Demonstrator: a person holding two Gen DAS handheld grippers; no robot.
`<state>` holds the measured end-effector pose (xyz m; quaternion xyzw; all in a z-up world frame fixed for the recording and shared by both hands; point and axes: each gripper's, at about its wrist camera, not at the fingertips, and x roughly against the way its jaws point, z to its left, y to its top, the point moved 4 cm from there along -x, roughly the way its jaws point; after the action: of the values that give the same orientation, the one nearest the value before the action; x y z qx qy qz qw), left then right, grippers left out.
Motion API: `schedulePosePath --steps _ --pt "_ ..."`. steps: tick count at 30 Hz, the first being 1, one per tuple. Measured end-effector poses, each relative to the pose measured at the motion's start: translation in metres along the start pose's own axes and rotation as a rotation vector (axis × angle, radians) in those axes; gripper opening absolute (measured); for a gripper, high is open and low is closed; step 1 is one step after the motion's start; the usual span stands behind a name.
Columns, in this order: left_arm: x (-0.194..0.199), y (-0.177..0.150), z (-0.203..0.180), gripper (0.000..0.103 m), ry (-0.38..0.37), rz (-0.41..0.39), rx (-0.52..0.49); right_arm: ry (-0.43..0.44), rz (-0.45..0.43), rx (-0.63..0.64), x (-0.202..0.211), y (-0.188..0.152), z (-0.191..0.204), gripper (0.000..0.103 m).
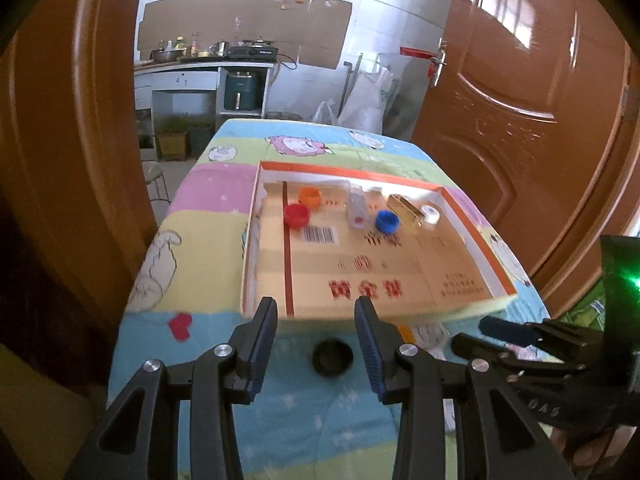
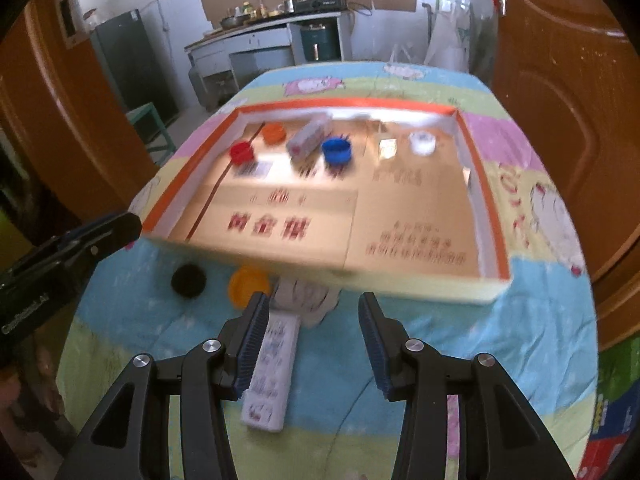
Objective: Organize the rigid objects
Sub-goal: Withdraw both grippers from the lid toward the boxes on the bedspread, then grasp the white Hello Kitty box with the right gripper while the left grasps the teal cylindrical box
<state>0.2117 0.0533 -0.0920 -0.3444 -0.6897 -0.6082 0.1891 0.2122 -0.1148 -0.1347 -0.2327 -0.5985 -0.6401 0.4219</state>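
Note:
A shallow cardboard box (image 1: 496,292) (image 2: 490,216) with an orange rim lies on a patterned cloth. At its far end lie a red cap (image 1: 297,215) (image 2: 242,153), an orange cap (image 1: 310,197) (image 2: 274,133), a clear case (image 1: 356,210) (image 2: 308,138), a blue cap (image 1: 387,221) (image 2: 337,151), a gold block (image 1: 406,208) (image 2: 387,148) and a white round piece (image 1: 431,213) (image 2: 422,142). In front of the box sit a black cap (image 1: 333,357) (image 2: 189,280), a yellow cap (image 2: 248,285) and a white remote (image 2: 272,368). My left gripper (image 1: 317,344) is open above the black cap. My right gripper (image 2: 312,340) is open over the remote.
Brown doors (image 1: 516,92) (image 2: 560,92) flank the table. A kitchen counter (image 1: 200,68) with pots stands behind, and a white crumpled item (image 2: 308,300) lies by the remote. The right gripper's body (image 1: 540,344) shows at the lower right of the left wrist view.

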Motion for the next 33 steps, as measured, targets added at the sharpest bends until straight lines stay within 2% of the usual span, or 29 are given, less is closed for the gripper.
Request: schedulePosePath --steps 4,14,15,17,20,28,33 --pt "0.008 -0.013 0.0 0.04 -0.009 0.003 0.005 0.002 0.01 0.026 -0.002 -0.021 0.015 0.048" --pt "0.021 -0.034 0.005 0.04 -0.026 0.005 0.011 -0.075 0.028 0.064 -0.015 -0.039 0.028 0.048" --pt "0.021 -0.035 0.004 0.04 -0.026 0.006 0.01 -0.085 0.024 0.076 -0.015 -0.039 0.029 0.047" --pt "0.022 -0.038 0.003 0.04 -0.028 0.008 0.006 -0.104 0.022 0.098 -0.015 -0.04 0.032 0.036" --pt "0.021 -0.043 -0.003 0.04 -0.031 0.012 -0.009 -0.104 0.015 0.115 -0.013 -0.041 0.035 0.027" --pt "0.012 -0.06 -0.033 0.04 -0.069 0.052 -0.065 -0.112 0.003 0.109 -0.006 -0.044 0.031 0.026" --pt "0.003 -0.07 -0.053 0.04 -0.081 0.081 -0.102 -0.146 -0.028 0.079 0.008 -0.047 0.016 0.026"
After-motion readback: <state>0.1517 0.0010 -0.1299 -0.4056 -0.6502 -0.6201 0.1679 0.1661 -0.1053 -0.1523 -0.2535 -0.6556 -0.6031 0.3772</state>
